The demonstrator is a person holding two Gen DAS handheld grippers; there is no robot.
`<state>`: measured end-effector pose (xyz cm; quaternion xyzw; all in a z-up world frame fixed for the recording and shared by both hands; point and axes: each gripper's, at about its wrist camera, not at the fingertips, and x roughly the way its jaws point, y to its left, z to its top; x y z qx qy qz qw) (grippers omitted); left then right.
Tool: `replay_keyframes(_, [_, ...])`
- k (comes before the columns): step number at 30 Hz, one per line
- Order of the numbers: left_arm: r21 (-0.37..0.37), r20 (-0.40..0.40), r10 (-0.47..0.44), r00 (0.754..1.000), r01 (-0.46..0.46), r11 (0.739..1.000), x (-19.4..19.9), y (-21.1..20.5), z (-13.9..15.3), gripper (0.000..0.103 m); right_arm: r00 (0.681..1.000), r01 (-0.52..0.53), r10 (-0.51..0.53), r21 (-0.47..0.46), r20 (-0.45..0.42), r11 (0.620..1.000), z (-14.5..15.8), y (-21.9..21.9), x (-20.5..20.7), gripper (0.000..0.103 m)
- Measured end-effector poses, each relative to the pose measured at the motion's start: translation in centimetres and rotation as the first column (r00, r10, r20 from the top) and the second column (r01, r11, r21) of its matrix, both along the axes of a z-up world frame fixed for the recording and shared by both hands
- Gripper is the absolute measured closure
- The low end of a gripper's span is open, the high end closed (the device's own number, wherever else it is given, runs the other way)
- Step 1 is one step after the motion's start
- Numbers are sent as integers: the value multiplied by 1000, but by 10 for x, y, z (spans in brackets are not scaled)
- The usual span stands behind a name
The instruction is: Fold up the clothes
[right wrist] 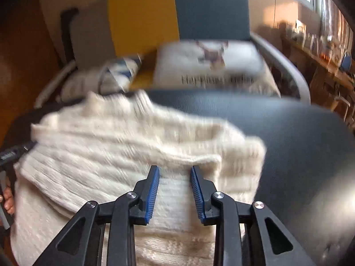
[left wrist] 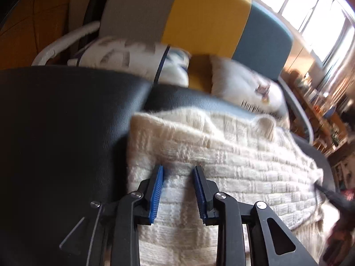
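A cream knitted sweater lies folded on a black leather surface. My left gripper hovers open over the sweater's left part, blue pads apart, nothing between them. In the right wrist view the same sweater shows a folded layer with a rolled edge. My right gripper stands open just over that edge near the sweater's right side. The other gripper's black tip shows at the far left, held by a hand. Both views are motion-blurred.
Behind the black surface stands a sofa with grey, yellow and teal back panels. White cushions and a printed pillow lie on it. Cluttered shelves and a bright window are at the right.
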<state>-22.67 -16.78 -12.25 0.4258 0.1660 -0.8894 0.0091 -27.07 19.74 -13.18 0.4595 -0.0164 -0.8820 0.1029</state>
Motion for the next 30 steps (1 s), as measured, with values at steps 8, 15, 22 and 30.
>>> replay_keyframes(8, [-22,-5,28,1000,-28,999,13,0,18,73,1000,11,-13,-93,-21,996,36,2,47,73])
replay_keyframes(15, [-22,-65,-2,998,1,1000,91,18,32,73,998,-44,49,-150,26,988,28,2,123,73])
replay_keyframes(22, [-56,-7,-69,998,69,996,162,40,18,73,995,-39,50,-127,85,991,7,-1,158,73])
replay_keyframes(30, [-97,29,-87,996,89,991,194,47,1,72,994,-45,55,-101,96,994,-2,-3,180,72])
